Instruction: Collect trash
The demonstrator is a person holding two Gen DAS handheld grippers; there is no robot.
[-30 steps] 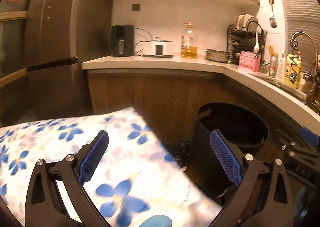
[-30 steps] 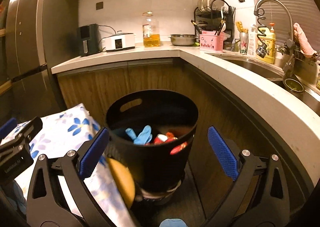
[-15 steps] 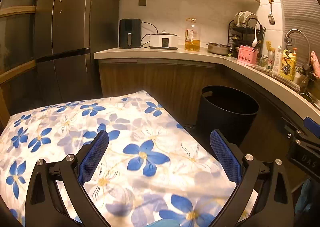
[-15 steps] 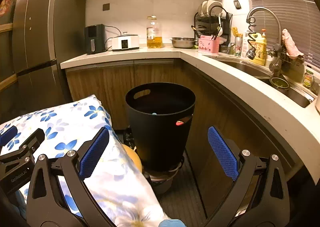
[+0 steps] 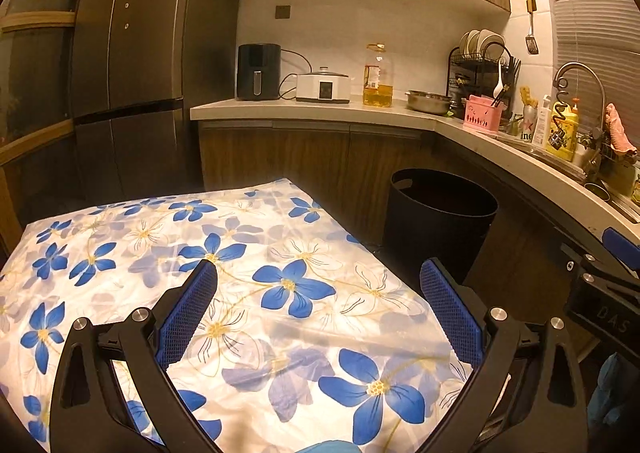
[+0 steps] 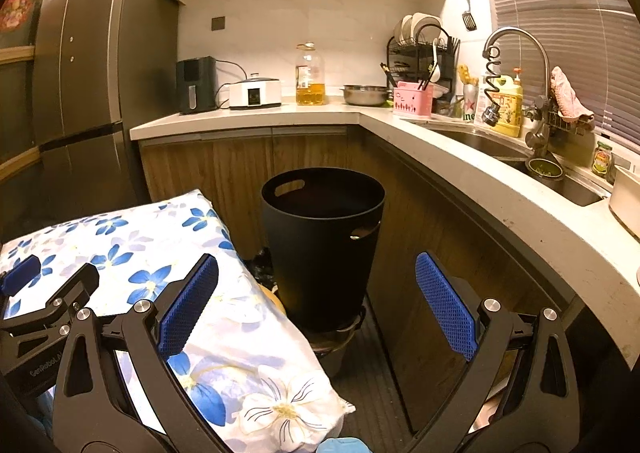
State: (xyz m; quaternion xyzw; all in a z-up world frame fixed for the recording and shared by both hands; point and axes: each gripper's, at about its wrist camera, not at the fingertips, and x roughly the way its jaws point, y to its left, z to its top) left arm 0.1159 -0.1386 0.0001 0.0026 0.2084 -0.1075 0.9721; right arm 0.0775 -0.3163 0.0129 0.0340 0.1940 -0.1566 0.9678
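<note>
A black round trash bin [image 6: 322,241] with cut-out handles stands on the floor by the corner cabinets, also in the left wrist view as the bin [image 5: 438,219]. Its inside is dark and I cannot see the contents. My right gripper [image 6: 316,303] is open, held back from the bin and empty. My left gripper [image 5: 318,311] is open too, hovering over the table's flowered cloth [image 5: 240,285] with nothing between its fingers. The right gripper's body [image 5: 604,293] shows at the right edge of the left wrist view, the left gripper's body [image 6: 40,305] at the left edge of the right wrist view.
A white cloth with blue flowers [image 6: 168,273] covers a table left of the bin. An L-shaped counter [image 6: 460,157] carries an air fryer, cooker, oil bottle [image 6: 309,75], dish rack and sink [image 6: 500,143]. A tall dark fridge [image 5: 132,73] stands at left. A narrow floor strip [image 6: 372,381] runs along the cabinets.
Both grippers have pulled back and up from the bin. It now looks smaller and farther, its contents no longer visible. More of the flowered cloth shows under the left gripper.
</note>
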